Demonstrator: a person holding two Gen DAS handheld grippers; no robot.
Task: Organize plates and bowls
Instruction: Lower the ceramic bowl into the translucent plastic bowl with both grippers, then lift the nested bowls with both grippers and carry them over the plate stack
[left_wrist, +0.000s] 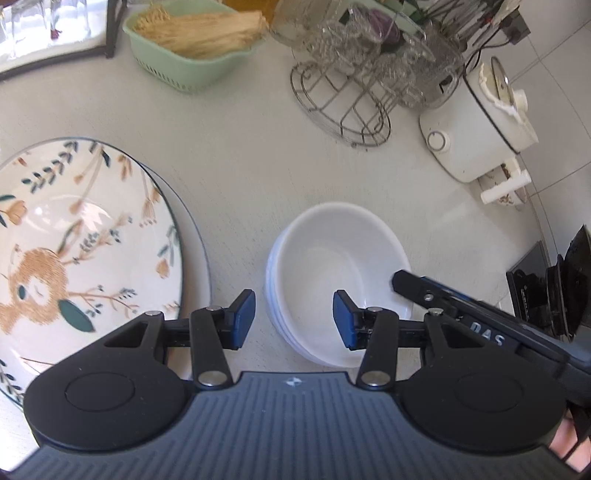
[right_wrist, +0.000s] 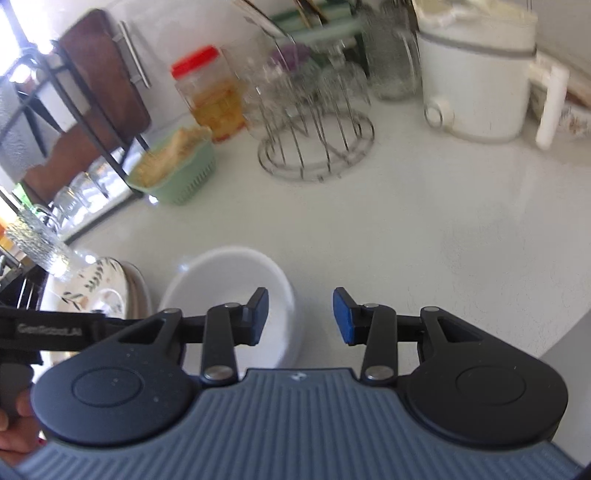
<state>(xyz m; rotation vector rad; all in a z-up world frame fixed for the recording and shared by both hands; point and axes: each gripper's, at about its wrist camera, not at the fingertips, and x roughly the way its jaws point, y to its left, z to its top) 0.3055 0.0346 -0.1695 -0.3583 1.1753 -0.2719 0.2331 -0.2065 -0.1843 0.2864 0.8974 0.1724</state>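
A pale stone-look countertop (left_wrist: 240, 155) is seen bearing a stack of floral-patterned ceramic plates (left_wrist: 74, 240) and, just to their right, a nested stack of white bowls (left_wrist: 332, 251). The left gripper (left_wrist: 293, 319) is held spread over the bowls' near-left rim, nothing pinched between its blue pads. The right gripper (right_wrist: 300, 315) is likewise parted and empty, the bowls' right rim lying between its pads.

The bowls (left_wrist: 332, 251) are plain white. The plate (left_wrist: 74, 236) is white with orange flowers, dark green leaves and a fuzzy orange animal. The basket (left_wrist: 177, 70) is light green. The jar's lid (right_wrist: 195, 61) is red.
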